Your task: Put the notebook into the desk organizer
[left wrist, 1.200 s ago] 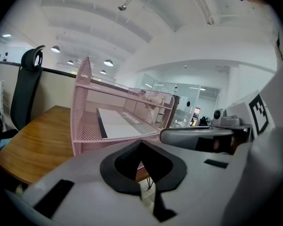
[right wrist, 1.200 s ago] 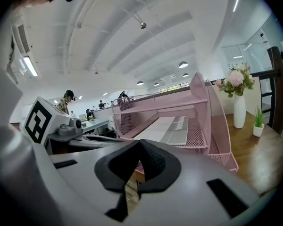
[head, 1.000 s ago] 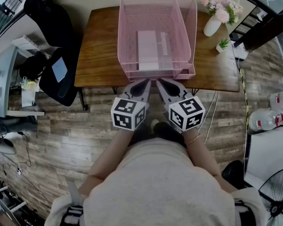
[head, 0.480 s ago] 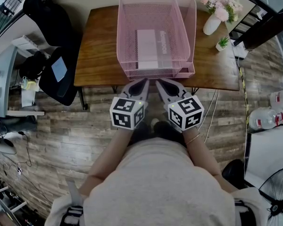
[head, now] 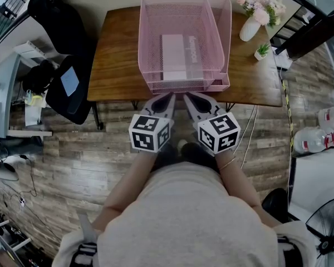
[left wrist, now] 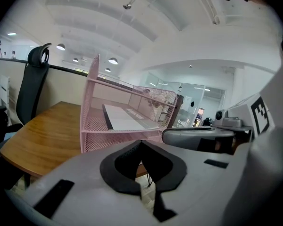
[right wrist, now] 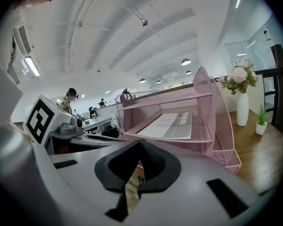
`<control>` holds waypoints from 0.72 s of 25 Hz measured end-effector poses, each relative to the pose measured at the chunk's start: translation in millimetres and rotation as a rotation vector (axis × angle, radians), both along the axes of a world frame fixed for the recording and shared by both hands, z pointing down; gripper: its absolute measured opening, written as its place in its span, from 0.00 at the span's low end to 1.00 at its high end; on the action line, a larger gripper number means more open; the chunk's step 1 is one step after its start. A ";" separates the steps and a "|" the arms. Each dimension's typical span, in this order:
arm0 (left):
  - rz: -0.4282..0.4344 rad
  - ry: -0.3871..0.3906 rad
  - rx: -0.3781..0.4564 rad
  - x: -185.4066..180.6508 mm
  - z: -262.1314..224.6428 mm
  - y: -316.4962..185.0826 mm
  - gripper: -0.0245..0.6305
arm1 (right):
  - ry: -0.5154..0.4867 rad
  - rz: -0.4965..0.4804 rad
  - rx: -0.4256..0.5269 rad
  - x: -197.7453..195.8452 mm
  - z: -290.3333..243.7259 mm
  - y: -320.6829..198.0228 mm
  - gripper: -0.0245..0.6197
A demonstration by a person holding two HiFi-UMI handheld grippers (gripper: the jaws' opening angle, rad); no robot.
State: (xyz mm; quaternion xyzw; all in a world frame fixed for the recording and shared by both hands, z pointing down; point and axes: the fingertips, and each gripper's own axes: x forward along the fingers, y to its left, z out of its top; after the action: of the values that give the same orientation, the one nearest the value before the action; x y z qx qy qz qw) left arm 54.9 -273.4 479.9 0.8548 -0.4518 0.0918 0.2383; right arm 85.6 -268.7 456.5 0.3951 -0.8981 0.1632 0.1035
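Note:
A white and grey notebook [head: 179,57] lies flat on a shelf of the pink mesh desk organizer [head: 150,49], which stands on the wooden desk [head: 114,60]. The notebook [left wrist: 125,118] also shows in the left gripper view and, as the notebook [right wrist: 169,125], in the right gripper view. My left gripper [head: 168,98] and right gripper [head: 189,98] hang side by side just off the desk's near edge, in front of the organizer [right wrist: 205,107]. Both are shut with nothing between their jaws.
A white vase of pink flowers [head: 256,15] and a small potted plant [head: 263,53] stand at the desk's right end. A black office chair [head: 64,65] is at the left. Wood-plank floor lies below me, with a fan [head: 325,232] at lower right.

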 end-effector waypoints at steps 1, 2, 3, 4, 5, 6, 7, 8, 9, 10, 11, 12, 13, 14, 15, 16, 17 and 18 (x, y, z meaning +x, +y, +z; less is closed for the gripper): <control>0.000 0.001 -0.001 -0.3 0.1 0.1 0.04 | 0.000 0.000 -0.001 -0.4 0.2 0.2 0.05; -0.001 0.001 -0.001 -0.5 0.3 0.1 0.04 | 0.000 -0.001 -0.002 -0.7 0.5 0.3 0.05; -0.001 0.000 0.000 -0.5 0.4 -0.1 0.04 | -0.001 -0.002 -0.003 -1.0 1.0 0.3 0.05; -0.001 -0.003 0.003 -0.4 0.2 -0.2 0.04 | -0.002 -0.003 -0.005 -1.2 1.4 0.4 0.05; 0.000 -0.005 0.006 -0.1 -0.2 0.0 0.04 | -0.002 -0.004 -0.006 -1.4 1.7 0.8 0.05; 0.001 -0.004 0.008 0.1 -0.7 0.5 0.04 | -0.001 -0.005 -0.006 -1.7 1.7 1.3 0.05; 0.002 -0.003 0.008 0.2 -1.2 1.2 0.04 | 0.002 -0.006 -0.004 -2.1 1.5 2.0 0.05; 0.003 -0.002 0.008 0.1 -1.5 1.9 0.04 | 0.005 -0.008 -0.003 -2.5 1.3 2.6 0.05; 0.003 -0.001 0.007 0.1 -1.6 2.4 0.04 | 0.006 -0.009 -0.002 -2.9 1.1 3.0 0.05; 0.003 -0.001 0.007 0.2 -1.5 2.7 0.04 | 0.007 -0.010 -0.002 -2.9 1.1 3.3 0.05; 0.003 -0.001 0.006 0.5 -1.4 2.8 0.04 | 0.007 -0.010 -0.002 -2.5 1.2 3.4 0.05; 0.003 0.000 0.005 0.9 -1.4 2.8 0.04 | 0.007 -0.009 -0.002 -1.9 1.2 3.2 0.05; 0.003 0.002 0.005 1.0 -1.4 2.7 0.04 | 0.007 -0.008 -0.001 -1.3 1.1 2.9 0.05; 0.002 0.003 0.004 0.8 -1.3 2.6 0.04 | 0.009 -0.007 0.001 -1.0 0.8 2.5 0.05; 0.000 0.004 0.004 0.2 -1.2 2.5 0.04 | 0.011 -0.007 0.003 -1.0 0.4 2.1 0.05; -0.002 0.005 0.004 -0.5 -1.2 2.5 0.04 | 0.012 -0.007 0.004 -1.1 0.0 2.0 0.05; -0.004 0.008 0.005 -1.2 -1.4 2.6 0.04 | 0.012 -0.008 0.005 -1.2 -0.3 2.1 0.05; -0.007 0.012 0.005 -1.9 -1.7 2.7 0.04 | 0.012 -0.008 0.004 -1.2 -0.6 2.1 0.05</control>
State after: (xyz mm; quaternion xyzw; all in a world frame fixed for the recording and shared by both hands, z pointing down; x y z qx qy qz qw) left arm 53.0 -270.6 478.1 0.8544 -0.4535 0.0849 0.2391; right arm 84.4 -266.6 455.9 0.3926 -0.8994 0.1585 0.1086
